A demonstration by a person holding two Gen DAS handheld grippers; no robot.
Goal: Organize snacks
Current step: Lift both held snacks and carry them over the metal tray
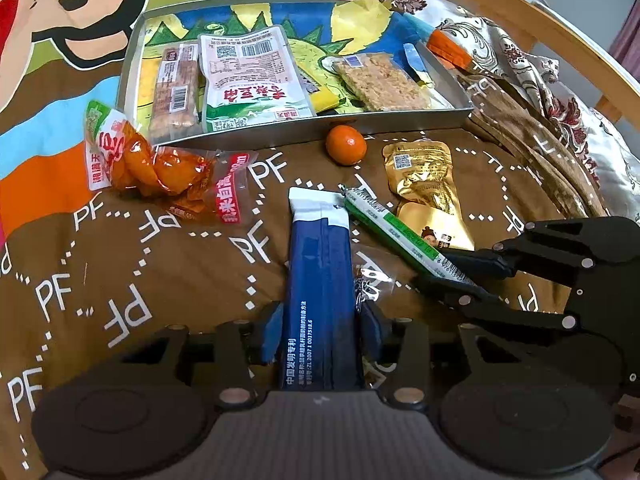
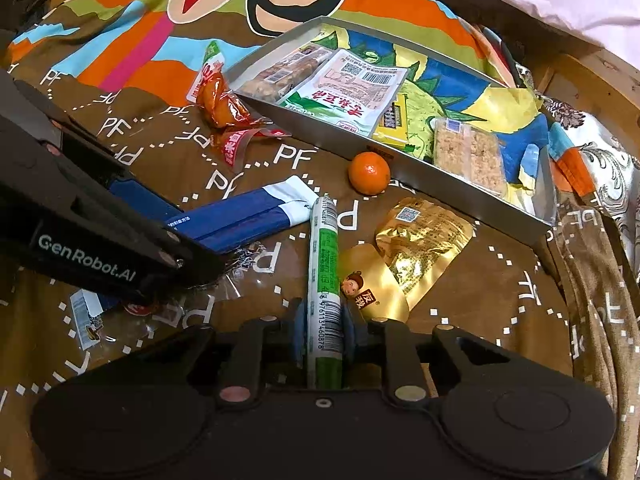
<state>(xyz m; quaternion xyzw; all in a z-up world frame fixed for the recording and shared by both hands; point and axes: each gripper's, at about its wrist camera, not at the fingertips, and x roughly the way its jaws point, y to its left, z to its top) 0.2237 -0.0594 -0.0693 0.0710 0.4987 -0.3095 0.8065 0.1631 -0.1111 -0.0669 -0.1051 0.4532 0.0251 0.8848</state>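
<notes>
My left gripper (image 1: 322, 330) is shut on a long blue packet (image 1: 320, 280) with a white end, low over the brown blanket. My right gripper (image 2: 323, 330) is shut on a green sausage stick (image 2: 325, 276); in the left wrist view the stick (image 1: 394, 230) lies just right of the blue packet, with the right gripper (image 1: 452, 276) at its near end. The metal tray (image 1: 320, 130) stands ahead and holds several snack packs, among them a green-and-white pouch (image 1: 252, 80) and a rice crisp bar (image 1: 380, 82).
On the blanket lie an orange snack bag (image 1: 152, 164), a mandarin (image 1: 346, 145), a gold pouch (image 1: 426, 192) and a clear wrapper (image 1: 372, 280). Folded cloth (image 1: 532, 148) and a wooden bed rail (image 1: 560, 28) are at the right.
</notes>
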